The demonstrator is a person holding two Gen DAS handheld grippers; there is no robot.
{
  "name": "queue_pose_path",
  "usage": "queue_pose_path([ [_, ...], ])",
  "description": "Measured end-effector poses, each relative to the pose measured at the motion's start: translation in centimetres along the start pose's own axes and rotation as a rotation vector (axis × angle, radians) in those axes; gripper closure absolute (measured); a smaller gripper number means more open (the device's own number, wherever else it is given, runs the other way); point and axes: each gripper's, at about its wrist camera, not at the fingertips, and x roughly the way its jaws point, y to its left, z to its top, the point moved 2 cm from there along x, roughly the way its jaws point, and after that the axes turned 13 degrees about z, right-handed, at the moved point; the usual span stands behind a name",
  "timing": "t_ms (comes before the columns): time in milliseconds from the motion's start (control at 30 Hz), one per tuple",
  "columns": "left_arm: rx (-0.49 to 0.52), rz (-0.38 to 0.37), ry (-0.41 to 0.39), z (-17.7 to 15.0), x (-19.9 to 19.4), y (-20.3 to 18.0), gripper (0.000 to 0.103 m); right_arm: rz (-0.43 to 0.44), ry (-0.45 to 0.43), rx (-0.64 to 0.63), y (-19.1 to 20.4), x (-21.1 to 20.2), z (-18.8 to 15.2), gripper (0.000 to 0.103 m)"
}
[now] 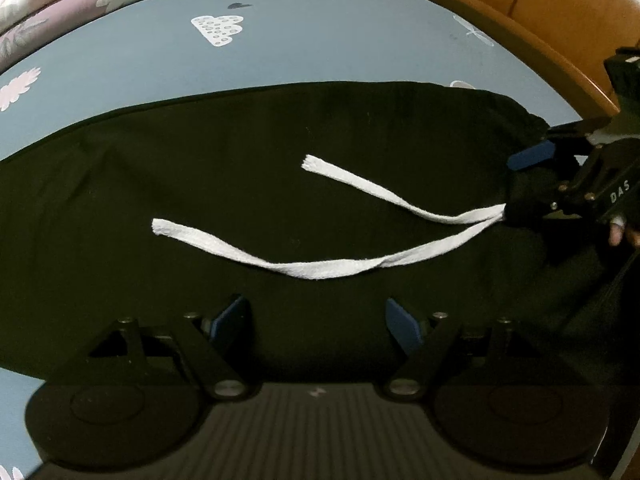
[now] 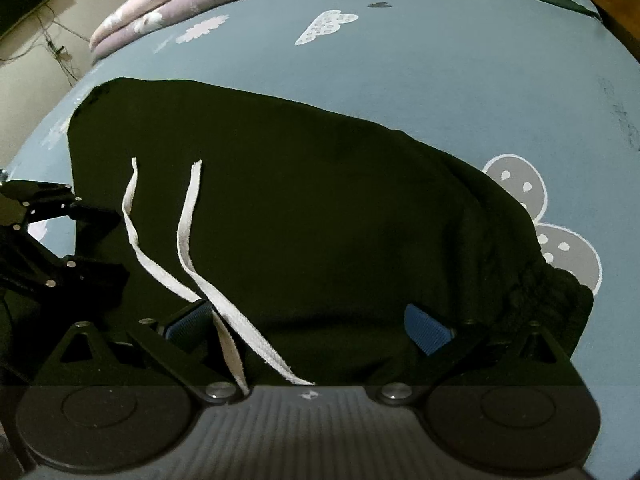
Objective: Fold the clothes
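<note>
Dark garment [image 1: 280, 184] with white drawstrings [image 1: 320, 268] spread flat on the blue bedsheet [image 1: 320, 48], near its wooden-framed edge. Left gripper [image 1: 320, 320] and right gripper [image 2: 312, 326] jaws apart over the cloth, apparently gripping nothing.

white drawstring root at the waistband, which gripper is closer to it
Right. The right gripper straddles the waistband of the black garment where the white drawstring emerges, with the cords running between its open fingers. The left gripper hangs over plain fabric, nearer the cords' loose ends.
</note>
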Motion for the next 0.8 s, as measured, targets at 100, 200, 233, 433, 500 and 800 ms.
queue_pose_path([
  [100, -0.008, 0.007, 0.011, 0.3, -0.1, -0.1, 0.026, -0.016, 0.035, -0.041, 0.4, 0.5, 0.2, 0.000],
  [200, -0.018, -0.005, 0.007, 0.6, -0.7, -0.1, 0.028, -0.046, 0.081, -0.044, 0.9, 0.3, 0.6, 0.000],
  [233, -0.013, -0.003, -0.001, 0.8, -1.0, -0.2, 0.028, -0.055, 0.081, -0.041, 1.0, 0.0, 0.8, 0.000],
  [433, 0.006, 0.000, -0.030, 2.0, -2.4, -0.6, 0.028, -0.094, 0.077, -0.031, 0.7, -2.2, 2.0, 0.000],
  [500, 0.007, -0.006, -0.047, 2.6, -2.7, -0.7, 0.028, -0.103, 0.063, -0.043, 0.6, -3.1, 2.4, 0.000],
  [800, 0.054, -0.057, -0.136, 4.4, -2.0, -4.1, 0.030, -0.241, -0.035, -0.077, -1.9, -6.7, 3.9, 0.027],
])
